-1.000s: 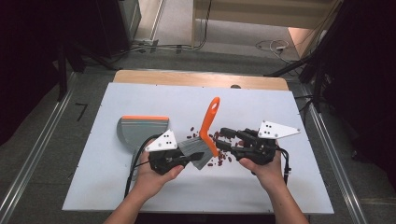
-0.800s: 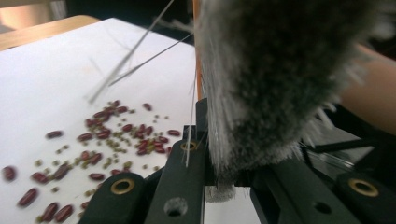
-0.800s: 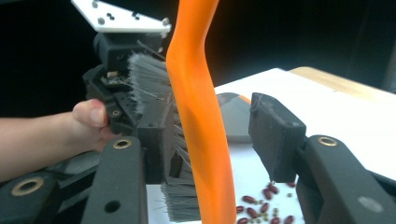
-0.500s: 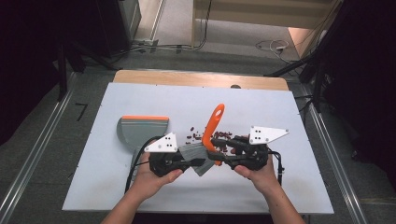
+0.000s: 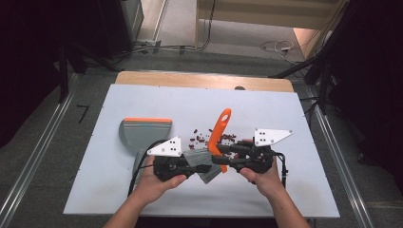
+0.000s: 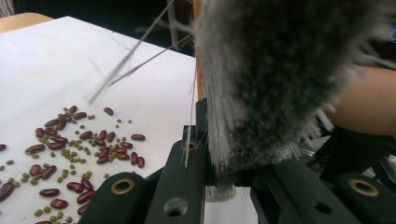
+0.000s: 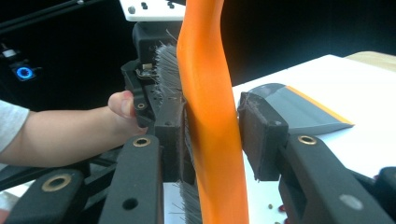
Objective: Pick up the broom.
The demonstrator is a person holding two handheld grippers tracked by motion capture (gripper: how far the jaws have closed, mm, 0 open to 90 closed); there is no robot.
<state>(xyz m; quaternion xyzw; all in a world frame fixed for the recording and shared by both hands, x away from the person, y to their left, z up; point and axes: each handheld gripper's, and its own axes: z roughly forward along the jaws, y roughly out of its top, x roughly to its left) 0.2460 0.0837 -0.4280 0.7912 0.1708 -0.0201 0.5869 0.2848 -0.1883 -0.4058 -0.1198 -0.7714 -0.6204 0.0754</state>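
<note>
A brush with an orange handle (image 5: pixel 219 130) and grey bristles (image 5: pixel 202 160) is held up over the white table (image 5: pixel 285 190). My left gripper (image 5: pixel 192 165) is shut on the bristle head (image 6: pixel 271 79), which sits between its jaws (image 6: pixel 224 158). From the right, my right gripper (image 5: pixel 222 156) closes on the handle (image 7: pixel 210 116), a pad touching each side (image 7: pixel 212 135). Red and green beans (image 5: pixel 209 137) lie scattered behind the brush, and also show in the left gripper view (image 6: pixel 70 149). A grey dustpan (image 5: pixel 142 133) with an orange lip lies flat to the left.
The dustpan (image 7: pixel 299 107) shows beyond the right jaw in the right gripper view. The other hand and the left gripper (image 7: pixel 149 93) sit just behind the handle. A wooden strip (image 5: pixel 199 80) borders the table's far edge.
My right gripper has moved left and closed in around the orange handle. The brush handle has shifted slightly right and lower. The left gripper has kept its hold on the bristles.
</note>
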